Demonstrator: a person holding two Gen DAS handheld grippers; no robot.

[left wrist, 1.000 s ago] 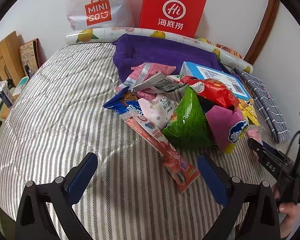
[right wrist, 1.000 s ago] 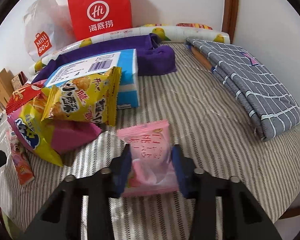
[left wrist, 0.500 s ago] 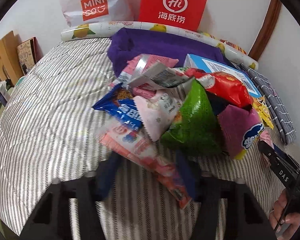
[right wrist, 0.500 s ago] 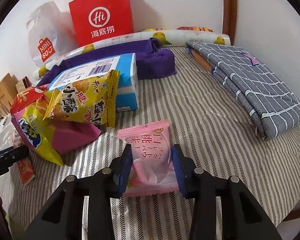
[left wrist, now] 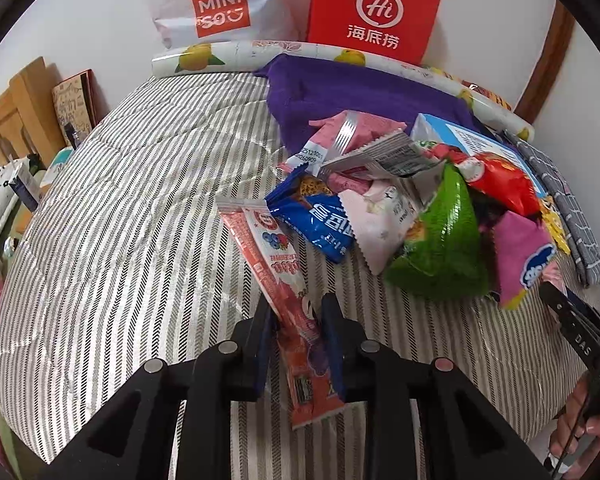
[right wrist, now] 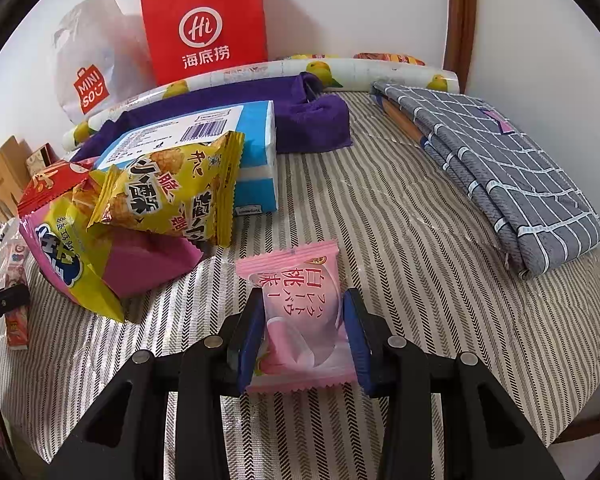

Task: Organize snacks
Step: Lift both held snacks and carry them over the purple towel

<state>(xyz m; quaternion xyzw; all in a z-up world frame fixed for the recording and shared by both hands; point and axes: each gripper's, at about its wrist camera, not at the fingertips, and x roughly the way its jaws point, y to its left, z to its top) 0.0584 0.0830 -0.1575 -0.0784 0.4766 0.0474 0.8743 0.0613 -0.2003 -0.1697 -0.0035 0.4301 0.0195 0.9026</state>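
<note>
Both views are bright and evenly lit by soft, diffuse light, with no visible lamp or window. Shadows are faint, pooling softly under the snack packets on the striped bedcover. Small white glints shine on the green foil bag and the yellow packet. Focus is sharp throughout, without motion blur. Fisheye distortion bends the bedcover's edges and the wooden frame, and a black vignette rings each circular picture.
</note>
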